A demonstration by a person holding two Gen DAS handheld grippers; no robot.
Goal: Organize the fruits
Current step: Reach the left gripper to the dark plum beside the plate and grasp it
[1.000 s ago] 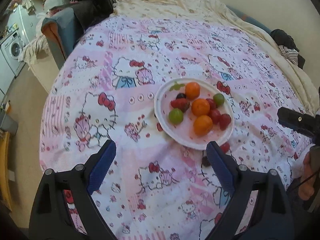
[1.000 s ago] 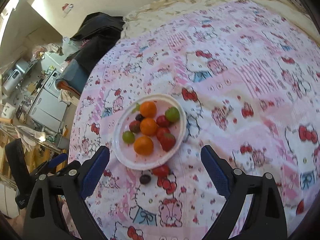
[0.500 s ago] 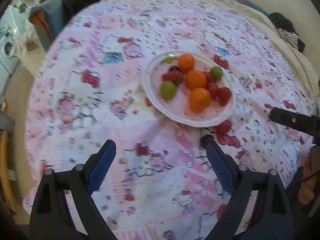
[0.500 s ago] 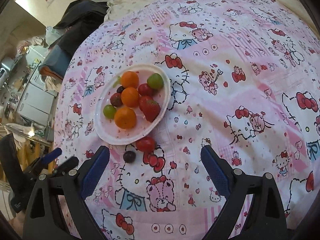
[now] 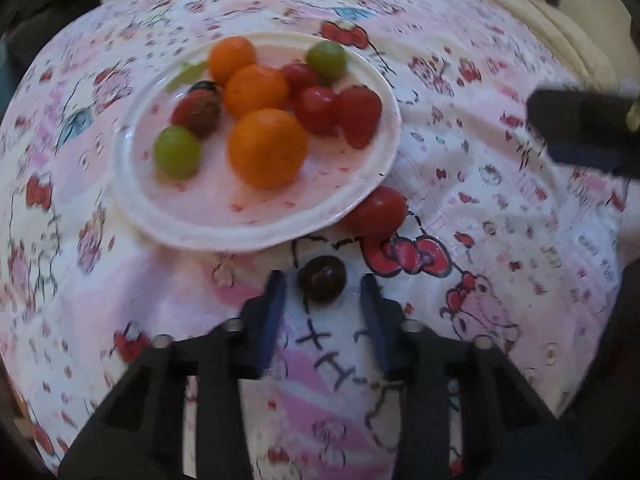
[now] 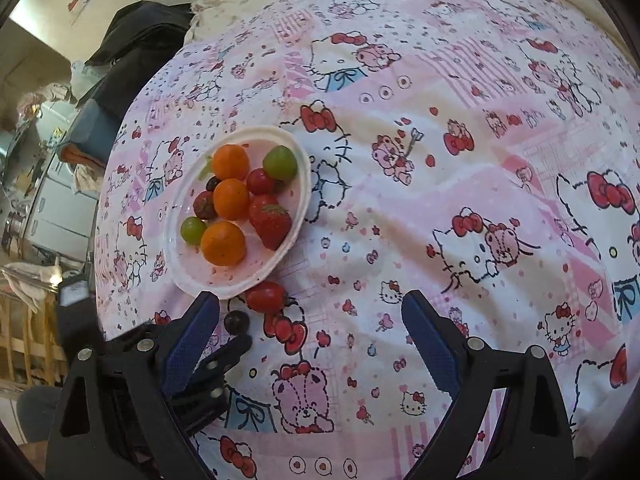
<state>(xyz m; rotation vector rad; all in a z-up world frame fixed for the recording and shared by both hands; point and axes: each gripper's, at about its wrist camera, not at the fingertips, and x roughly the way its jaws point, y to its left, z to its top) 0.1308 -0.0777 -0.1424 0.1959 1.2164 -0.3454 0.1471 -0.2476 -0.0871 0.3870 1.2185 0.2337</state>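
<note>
A white plate (image 5: 224, 224) on the Hello Kitty bedspread holds three oranges, two green grapes, strawberries and cherry tomatoes. A dark grape (image 5: 322, 279) lies on the cloth just in front of the plate, and a red tomato (image 5: 376, 211) lies at the plate's rim. My left gripper (image 5: 322, 292) has its jaws narrowed, one on each side of the dark grape, with small gaps still showing. In the right wrist view the plate (image 6: 280, 256), dark grape (image 6: 236, 322) and tomato (image 6: 266, 297) lie front left; my right gripper (image 6: 310, 332) is wide open and empty above the cloth.
The bedspread (image 6: 440, 160) covers a round bed with a cream blanket at the far edge. Dark clothes (image 6: 136, 44) are piled at the back left. A washing machine (image 6: 60, 184) and clutter stand beyond the left edge.
My left gripper has moved forward and down to the dark grape and its jaws have closed most of the way around it. My right gripper has come slightly closer, still open.
</note>
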